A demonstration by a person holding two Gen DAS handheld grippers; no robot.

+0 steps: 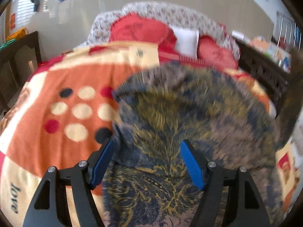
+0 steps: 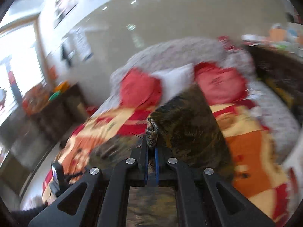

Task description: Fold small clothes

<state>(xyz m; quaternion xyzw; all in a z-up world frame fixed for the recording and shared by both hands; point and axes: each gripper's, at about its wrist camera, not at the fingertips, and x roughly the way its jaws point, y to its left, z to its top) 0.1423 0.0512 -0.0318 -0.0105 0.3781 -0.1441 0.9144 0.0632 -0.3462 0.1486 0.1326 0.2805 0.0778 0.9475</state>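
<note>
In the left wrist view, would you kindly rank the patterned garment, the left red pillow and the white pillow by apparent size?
1. patterned garment, though closeness to the camera exaggerates it
2. left red pillow
3. white pillow

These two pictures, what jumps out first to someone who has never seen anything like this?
The dark blue and gold patterned garment fills the middle, spread over a bright orange spotted blanket on the bed. In the right wrist view, the right tool is shut on a bunched edge of that garment, lifting it, while the left tool hangs open over it. Behind, red pillows lie at the head of the bed.
</note>
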